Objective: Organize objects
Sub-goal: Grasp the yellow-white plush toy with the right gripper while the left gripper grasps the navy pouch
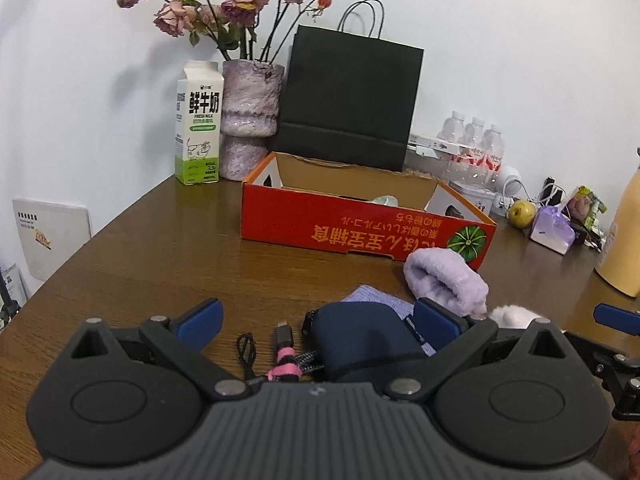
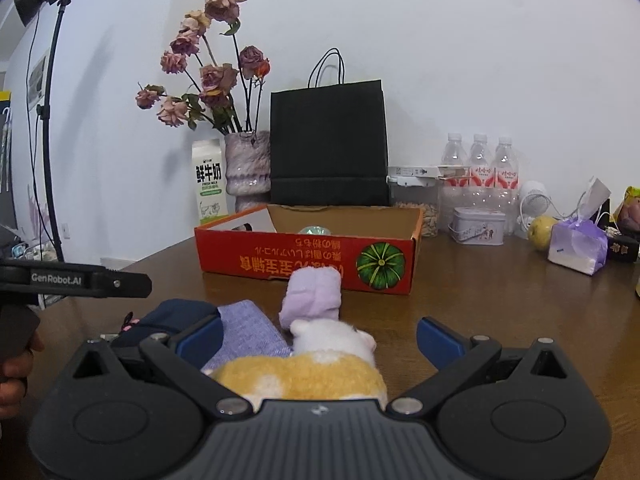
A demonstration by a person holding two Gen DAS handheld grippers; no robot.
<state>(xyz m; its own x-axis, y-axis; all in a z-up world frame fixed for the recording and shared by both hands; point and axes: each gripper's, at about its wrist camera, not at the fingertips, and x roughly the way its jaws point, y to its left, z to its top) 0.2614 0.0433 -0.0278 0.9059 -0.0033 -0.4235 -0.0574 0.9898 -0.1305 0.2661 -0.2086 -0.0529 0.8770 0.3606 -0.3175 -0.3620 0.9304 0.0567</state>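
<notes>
An open red cardboard box (image 1: 340, 224) (image 2: 304, 260) with a pumpkin picture stands on the brown table (image 1: 160, 248); a pale green item (image 1: 384, 200) shows inside it. My left gripper (image 1: 318, 322) is open, its blue pads either side of a navy pouch (image 1: 360, 336) and a cable with a pink tie (image 1: 286, 354). A rolled lilac fluffy sock (image 1: 444, 276) (image 2: 312, 296) lies before the box. My right gripper (image 2: 318, 338) is open over a yellow and white plush toy (image 2: 308, 368). A lilac cloth (image 2: 248, 332) lies under the pouch (image 2: 176, 312).
A milk carton (image 1: 198, 124), a vase of dried roses (image 1: 250, 120) and a black paper bag (image 1: 348, 96) stand behind the box. Water bottles (image 2: 480, 168), a tin (image 2: 478, 226), an apple (image 2: 540, 232) and a tissue pack (image 2: 576, 248) crowd the right. A light stand (image 2: 50, 120) rises at left.
</notes>
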